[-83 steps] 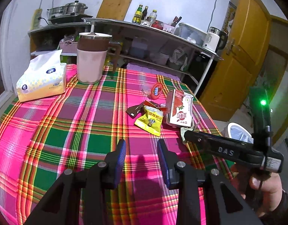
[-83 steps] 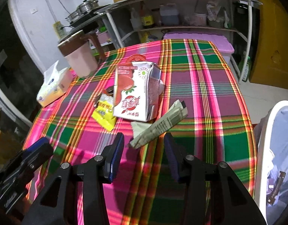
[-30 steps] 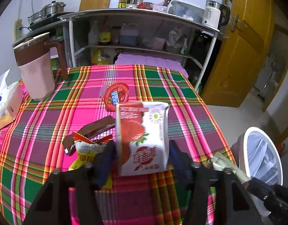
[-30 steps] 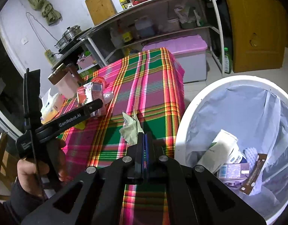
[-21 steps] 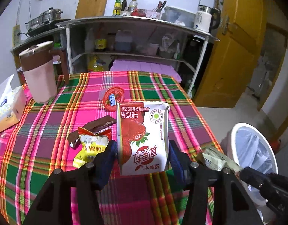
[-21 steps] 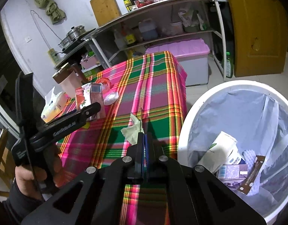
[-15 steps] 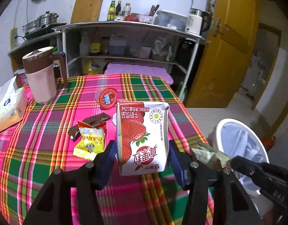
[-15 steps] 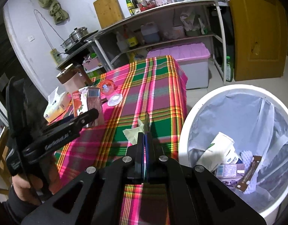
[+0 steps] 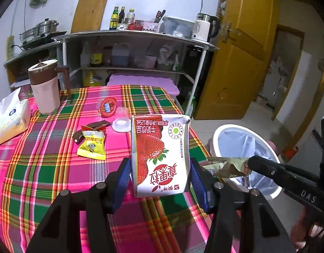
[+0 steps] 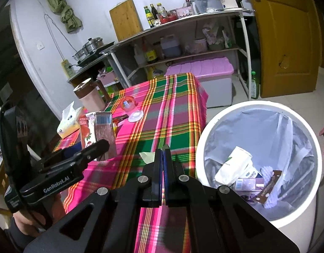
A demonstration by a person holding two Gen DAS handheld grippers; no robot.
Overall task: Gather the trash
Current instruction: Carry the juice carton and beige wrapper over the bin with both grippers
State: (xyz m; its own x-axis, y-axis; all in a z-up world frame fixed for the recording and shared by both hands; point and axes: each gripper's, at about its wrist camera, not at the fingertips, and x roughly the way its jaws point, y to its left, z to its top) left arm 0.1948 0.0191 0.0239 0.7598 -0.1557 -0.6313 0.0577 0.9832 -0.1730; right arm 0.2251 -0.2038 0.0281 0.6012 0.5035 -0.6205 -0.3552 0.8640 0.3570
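1. The left gripper (image 9: 160, 176) is squeezing a strawberry milk carton (image 9: 160, 155) between its two blue pads. The carton is up in the air, above the near edge of the table (image 9: 46, 162).
2. The right gripper (image 10: 162, 160) is pinched tight on a thin greenish wrapper (image 9: 225, 165). In the right camera only a small bit of the wrapper pokes out past the tips.
3. The white bin (image 10: 204, 139) stands on the floor just beside the table. It has a bag inside and some trash at the bottom.
4. The step now looks like carrying both pieces over to the bin and dropping them in.
5. To do it well, bring each piece right over the open middle of the bin before letting go. The wrapper is light and could float off to the side, so go low first.
6. Hold the carton firmly but do not crush it. There may be drops left inside.
7. More trash waits on the table: a yellow snack bag (image 9: 91, 145), a brown wrapper (image 9: 92, 126) touching it, a clear cup (image 9: 121, 121) and a red lid (image 9: 108, 106).
8. The pink jug (image 9: 46, 86) and the tissue pack (image 9: 10, 116) do not look like trash, so leave them.
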